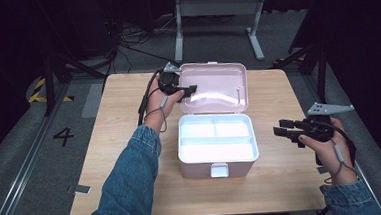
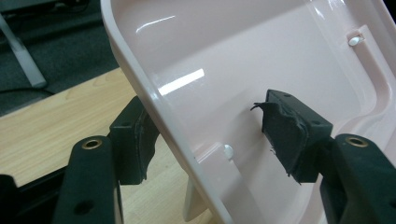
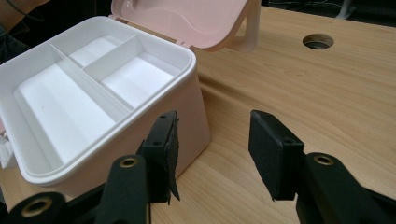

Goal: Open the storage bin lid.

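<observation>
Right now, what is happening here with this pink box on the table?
A person works at a wooden table with a gripper in each hand. The left gripper straddles the edge of the open pink lid, one jaw on each side of it; whether it pinches the lid is unclear. The right gripper hangs open beside the box, touching nothing. The white tray inside has three empty compartments.

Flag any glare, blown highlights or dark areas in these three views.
High view: tray blown out white, dark surroundings beyond the table. Left gripper view: streaks of glare on the lid. Right gripper view: evenly lit, near fingers slightly soft.
</observation>
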The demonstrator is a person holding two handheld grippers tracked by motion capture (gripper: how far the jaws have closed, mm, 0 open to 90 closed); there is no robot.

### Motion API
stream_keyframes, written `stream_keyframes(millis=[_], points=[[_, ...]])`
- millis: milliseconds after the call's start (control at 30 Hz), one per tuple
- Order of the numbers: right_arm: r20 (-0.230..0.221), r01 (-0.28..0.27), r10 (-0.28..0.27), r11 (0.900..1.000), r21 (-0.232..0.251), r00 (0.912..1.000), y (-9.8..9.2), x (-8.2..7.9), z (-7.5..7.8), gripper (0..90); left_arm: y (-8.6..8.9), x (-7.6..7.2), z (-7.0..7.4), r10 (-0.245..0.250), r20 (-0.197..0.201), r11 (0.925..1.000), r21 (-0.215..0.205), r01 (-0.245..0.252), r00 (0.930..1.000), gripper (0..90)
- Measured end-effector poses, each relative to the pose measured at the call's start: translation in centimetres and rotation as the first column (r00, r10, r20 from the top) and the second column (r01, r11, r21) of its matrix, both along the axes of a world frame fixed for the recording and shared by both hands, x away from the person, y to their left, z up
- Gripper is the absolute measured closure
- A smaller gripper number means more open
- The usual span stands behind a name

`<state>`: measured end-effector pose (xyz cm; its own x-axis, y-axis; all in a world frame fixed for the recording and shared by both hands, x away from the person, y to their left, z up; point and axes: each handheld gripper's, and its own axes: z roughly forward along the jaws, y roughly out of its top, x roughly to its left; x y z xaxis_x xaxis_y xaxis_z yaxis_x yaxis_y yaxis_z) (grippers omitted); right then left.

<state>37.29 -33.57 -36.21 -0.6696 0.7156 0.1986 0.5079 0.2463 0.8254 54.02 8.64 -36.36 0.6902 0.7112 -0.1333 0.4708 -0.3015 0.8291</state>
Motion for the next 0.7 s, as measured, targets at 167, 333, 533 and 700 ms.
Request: stream_keyframes(millis=[167, 333, 533, 700], points=[[-0.005, 0.001, -0.001, 1.000, 0.000, 1.0000, 0.0, 0.1, -0.1, 53.5, 0.1, 0.4, -0.5, 0.002, -0.038, 1.0000, 0.004, -0.002, 0.9993, 36.9], [-0.009, -0.004, 0.004, 1.000, -0.001, 0.9999, 0.0, 0.2, -0.3, 53.3, 0.1, 0.5, -0.9, 0.019, -0.063, 0.9995, 0.028, -0.017, 0.9978, 36.9], [-0.015, -0.004, 0.004, 1.000, 0.001, 0.9999, 0.1, 0.2, -0.3, 53.1, 0.2, 0.7, -1.5, 0.026, -0.102, 0.9992, 0.032, -0.023, 0.9945, 36.8], [-0.015, -0.006, 0.006, 1.000, 0.000, 0.9999, 0.1, 0.2, -0.4, 52.8, 0.3, 0.8, -1.9, 0.033, -0.131, 0.9990, 0.035, -0.029, 0.9909, 36.6]])
